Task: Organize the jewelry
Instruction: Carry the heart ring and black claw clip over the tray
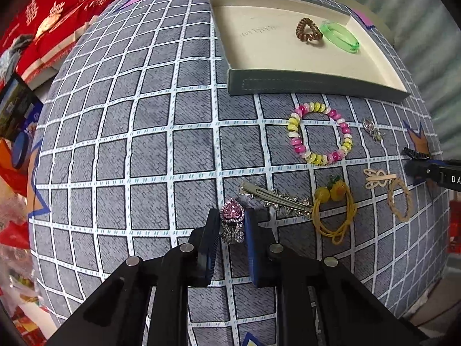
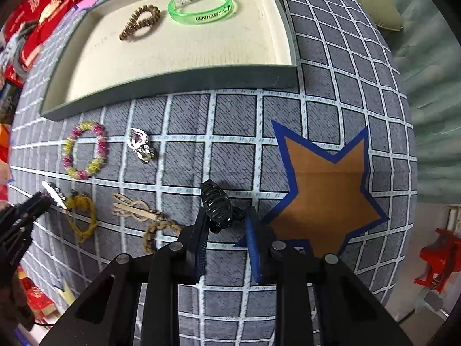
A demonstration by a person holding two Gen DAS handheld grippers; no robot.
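My left gripper (image 1: pixel 232 223) is shut on a pink heart-shaped gem brooch (image 1: pixel 232 216), just above the checked cloth. My right gripper (image 2: pixel 226 220) is shut on a black claw hair clip (image 2: pixel 216 206); it also shows at the right edge of the left wrist view (image 1: pixel 415 153). The cream-lined tray (image 1: pixel 302 82) at the back holds a brown spiral hair tie (image 1: pixel 307 30) and a green bangle (image 1: pixel 341 37). On the cloth lie a pink-yellow bead bracelet (image 1: pixel 319 133), a silver hair clip (image 1: pixel 273 199), a yellow hair tie (image 1: pixel 335 210), a small silver brooch (image 1: pixel 373 129), a beige bunny clip (image 1: pixel 379 177) and a braided tan ring (image 1: pixel 399 203).
The grey checked cloth (image 1: pixel 129 144) covers the table, with an orange star patch (image 2: pixel 322 199) at the right. Red boxes and packages (image 1: pixel 43 28) crowd the left and back edges. A red object (image 2: pixel 438 262) sits off the table at right.
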